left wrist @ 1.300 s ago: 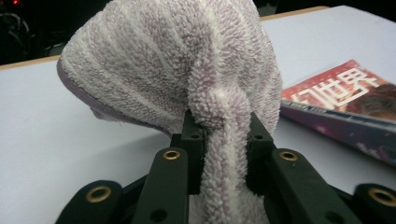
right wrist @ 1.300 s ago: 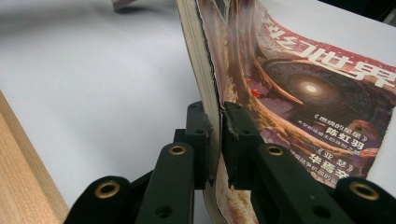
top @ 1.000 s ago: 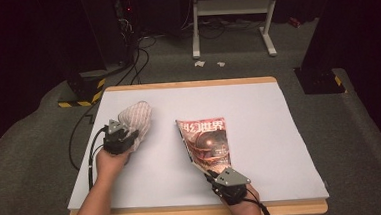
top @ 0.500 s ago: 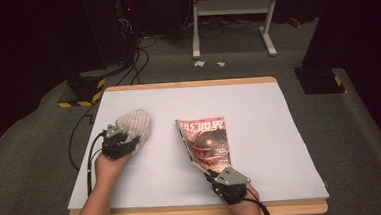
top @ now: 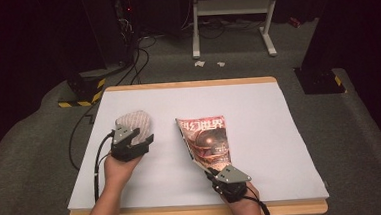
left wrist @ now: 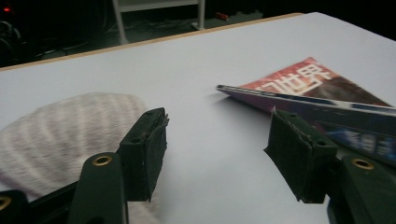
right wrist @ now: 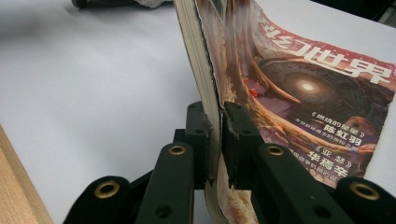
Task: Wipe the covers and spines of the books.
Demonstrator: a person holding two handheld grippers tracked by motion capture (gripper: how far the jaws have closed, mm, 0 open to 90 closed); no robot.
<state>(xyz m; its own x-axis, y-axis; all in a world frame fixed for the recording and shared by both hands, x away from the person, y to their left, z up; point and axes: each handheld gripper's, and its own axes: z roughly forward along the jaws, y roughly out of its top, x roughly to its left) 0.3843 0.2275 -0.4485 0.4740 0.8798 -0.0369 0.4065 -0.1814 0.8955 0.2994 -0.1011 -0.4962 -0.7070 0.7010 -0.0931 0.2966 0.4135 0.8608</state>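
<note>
right gripper view: tool [right wrist: 216,140] gripping magazine [right wrist: 299,88]

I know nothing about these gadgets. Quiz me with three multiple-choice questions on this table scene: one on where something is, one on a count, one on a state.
1. Where is the striped cloth?
A. Left of the magazine
B. On the magazine
C. On the floor

2. How many hand-held grippers are at the table?
A. One
B. Two
C. Three

3. How is the magazine held?
A. Lying flat, untouched
B. One edge raised, clamped by the right hand-held gripper
C. Rolled up

Answers: 1 A, the high view shows it apart, to the left. 2 B, one per hand. 3 B, the jaws pinch its lifted edge.
</note>
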